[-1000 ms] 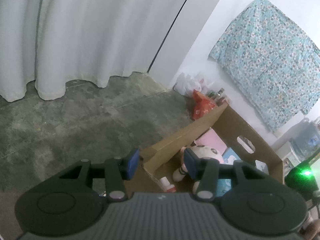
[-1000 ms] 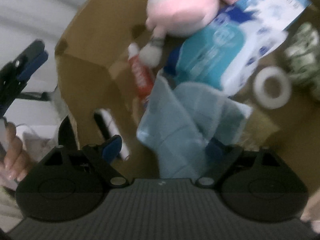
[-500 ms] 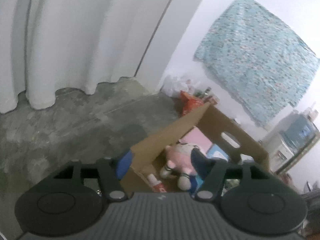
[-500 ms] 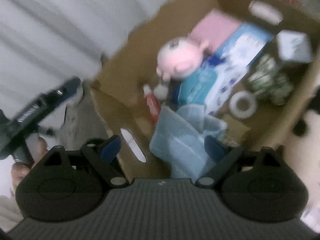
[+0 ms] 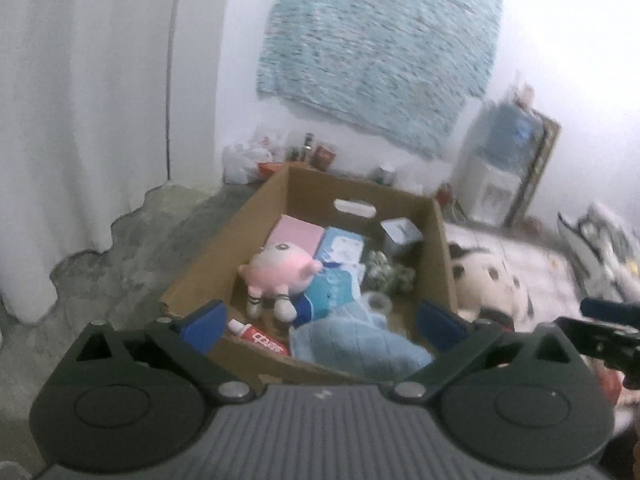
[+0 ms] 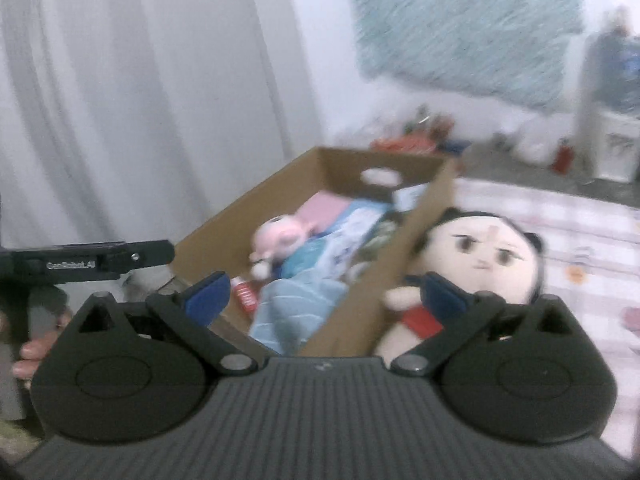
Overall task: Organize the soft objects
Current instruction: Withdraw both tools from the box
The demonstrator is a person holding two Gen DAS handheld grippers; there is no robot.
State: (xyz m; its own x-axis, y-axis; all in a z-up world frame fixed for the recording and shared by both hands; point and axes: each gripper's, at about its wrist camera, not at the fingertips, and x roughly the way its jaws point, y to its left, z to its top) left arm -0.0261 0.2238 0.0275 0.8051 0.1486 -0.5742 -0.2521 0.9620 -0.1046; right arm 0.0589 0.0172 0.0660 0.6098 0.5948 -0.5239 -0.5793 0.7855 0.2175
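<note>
Soft objects, lot of several, most lying in an open cardboard box [image 5: 440,248] on the concrete floor [image 5: 132,248].

Pink plush [image 5: 282,270]: on its back at the middle of the box, legs toward the near wall, resting partly on a blue-and-white soft pack [image 5: 334,286]. Lies loose, apparently dropped in rather than arranged.

Light blue towel [image 5: 352,346]: bunched at the near right corner, against the near wall, just beside the toothpaste tube [image 5: 262,338]. Its crumpled lie suggests it was let fall, not folded.

Pink flat pack [image 5: 296,234]: far left of the box floor, laid flat, probably to leave room above.

Tape roll [image 5: 376,300] and green-patterned bundle [image 5: 390,274]: right of centre, near the right wall; hard goods and soft goods are mixed.

Black-haired doll [image 6: 488,256]: outside the box, propped against the outer face of its right wall, on a pale checked mat [image 6: 580,232]. Judged to be the one soft item not yet stowed.

Left gripper [image 5: 320,326]: jaws spread wide, nothing between them, held above the near edge of the box.

Right gripper [image 6: 324,296]: likewise spread and unladen, pointing along the right wall, the doll near its right finger; a likely next pick. Both views are blurred, so finer detail is uncertain.
</note>
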